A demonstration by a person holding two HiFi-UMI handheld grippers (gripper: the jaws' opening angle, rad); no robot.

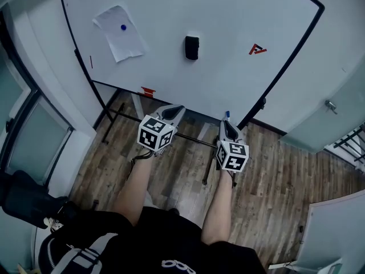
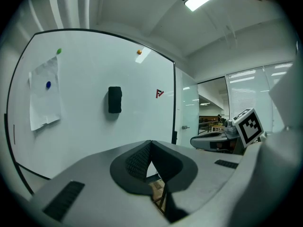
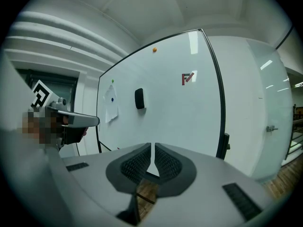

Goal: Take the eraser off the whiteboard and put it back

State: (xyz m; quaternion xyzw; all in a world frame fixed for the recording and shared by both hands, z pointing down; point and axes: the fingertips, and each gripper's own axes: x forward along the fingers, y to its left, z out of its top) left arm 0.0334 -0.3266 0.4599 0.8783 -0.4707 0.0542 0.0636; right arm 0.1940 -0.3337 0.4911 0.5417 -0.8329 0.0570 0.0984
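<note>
Wood-plank floor (image 1: pixel 274 170) under white whiteboard (image 1: pixel 217 16) bearing black eraser (image 1: pixel 191 47).

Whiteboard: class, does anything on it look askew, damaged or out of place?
Only the paper at the left: pinned by one blue magnet, it hangs slightly crooked, its edges uneven. The eraser sits straight.

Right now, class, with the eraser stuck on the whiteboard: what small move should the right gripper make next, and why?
Probably open the right gripper and raise it toward the eraser. Its jaws stand together with nothing between them, and it sits low, well short of the whiteboard, where the eraser hangs untouched.
</note>
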